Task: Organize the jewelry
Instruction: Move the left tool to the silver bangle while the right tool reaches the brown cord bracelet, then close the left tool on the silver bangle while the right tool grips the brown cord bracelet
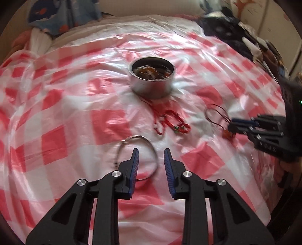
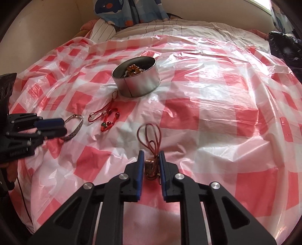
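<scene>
On the checked plastic sheet (image 2: pixel 207 116), mid-bed: round metal tin (image 2: pixel 136 77) standing upright, lid off, already holding beads and other pieces — amber-coloured bead string visible inside. So part of the sorting looks done.

Still loose on the sheet, three items:
- silver bangle (image 1: pixel 138 156), lying flat nearest the left side;
- red cord bracelets (image 2: pixel 105 118), a small tangle just in front of the tin, one strand trailing up to touch or nearly touch its base;
- brown cord necklace (image 2: pixel 150 139) with a pendant (image 2: pixel 151 167), loops lying toward the tin.

Right gripper (image 2: pixel 151 156): fingers narrowed to either side of the pendant and cord, blue pads close against them. Whether they already pinch cannot be told; contact looks imminent or just made. Pendant appears to sit on the sheet, not lifted.

Left gripper (image 1: pixel 150 152): fingers spread apart, gripping nothing, poised over the bangle; the left finger tip sits inside the ring's outline as seen from the left wrist.

Judgement: roughly midway; three pieces left to go in the tin.

Room: open sheet between both grippers and the tin, only the red tangle lies in the left's straight path. Tin rim is low, mouth wide. Sheet is crinkled and slippery-looking, may drag with a lift. Dark clothing (image 1: pixel 226 28) heaped at the far right edge, pillows (image 2: pixel 120 15) at the head; well apart from the work.
</scene>
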`<state>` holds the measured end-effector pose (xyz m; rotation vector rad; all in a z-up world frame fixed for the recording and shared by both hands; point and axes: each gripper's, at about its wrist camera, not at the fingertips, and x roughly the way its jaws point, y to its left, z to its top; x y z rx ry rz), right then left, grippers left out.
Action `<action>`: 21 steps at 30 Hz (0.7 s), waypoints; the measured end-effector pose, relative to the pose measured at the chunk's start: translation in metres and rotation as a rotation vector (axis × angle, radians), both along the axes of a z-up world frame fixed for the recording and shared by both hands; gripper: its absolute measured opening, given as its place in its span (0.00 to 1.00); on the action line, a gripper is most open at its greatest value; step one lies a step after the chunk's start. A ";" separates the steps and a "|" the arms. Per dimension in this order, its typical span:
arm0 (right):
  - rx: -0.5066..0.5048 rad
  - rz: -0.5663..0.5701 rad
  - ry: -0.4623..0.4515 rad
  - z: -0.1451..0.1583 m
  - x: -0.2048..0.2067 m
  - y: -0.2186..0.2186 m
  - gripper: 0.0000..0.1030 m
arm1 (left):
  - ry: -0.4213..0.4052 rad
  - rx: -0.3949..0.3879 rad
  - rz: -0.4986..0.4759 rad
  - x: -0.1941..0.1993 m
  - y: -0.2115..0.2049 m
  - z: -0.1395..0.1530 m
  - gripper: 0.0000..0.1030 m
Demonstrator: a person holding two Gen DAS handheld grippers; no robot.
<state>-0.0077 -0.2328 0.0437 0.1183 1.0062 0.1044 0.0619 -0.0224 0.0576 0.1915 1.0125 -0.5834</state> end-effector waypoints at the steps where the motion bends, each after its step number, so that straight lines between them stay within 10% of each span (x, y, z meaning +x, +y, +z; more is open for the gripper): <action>1: 0.000 0.005 0.004 0.000 -0.001 0.001 0.16 | 0.003 -0.003 0.022 0.004 0.004 0.001 0.29; 3: 0.002 0.015 0.019 -0.001 -0.003 0.003 0.19 | 0.001 -0.002 0.049 0.006 0.009 -0.001 0.41; 5: 0.014 0.012 0.006 0.000 -0.004 0.003 0.51 | -0.022 0.041 0.082 0.008 0.009 -0.005 0.48; 11: 0.023 -0.028 -0.030 0.001 0.001 -0.001 0.61 | -0.031 0.155 0.048 0.015 -0.005 -0.025 0.48; 14: 0.014 -0.038 -0.003 -0.010 0.010 -0.001 0.70 | -0.033 0.209 -0.014 0.008 -0.018 -0.032 0.28; 16: -0.004 -0.021 0.037 -0.019 0.014 0.003 0.59 | -0.035 0.208 -0.052 0.004 -0.026 -0.030 0.09; 19: -0.015 0.002 0.040 -0.020 0.012 0.007 0.16 | -0.043 0.153 -0.056 0.002 -0.027 -0.020 0.03; 21: 0.004 0.003 0.017 -0.015 0.009 0.005 0.16 | -0.041 0.107 -0.043 0.002 -0.024 -0.014 0.03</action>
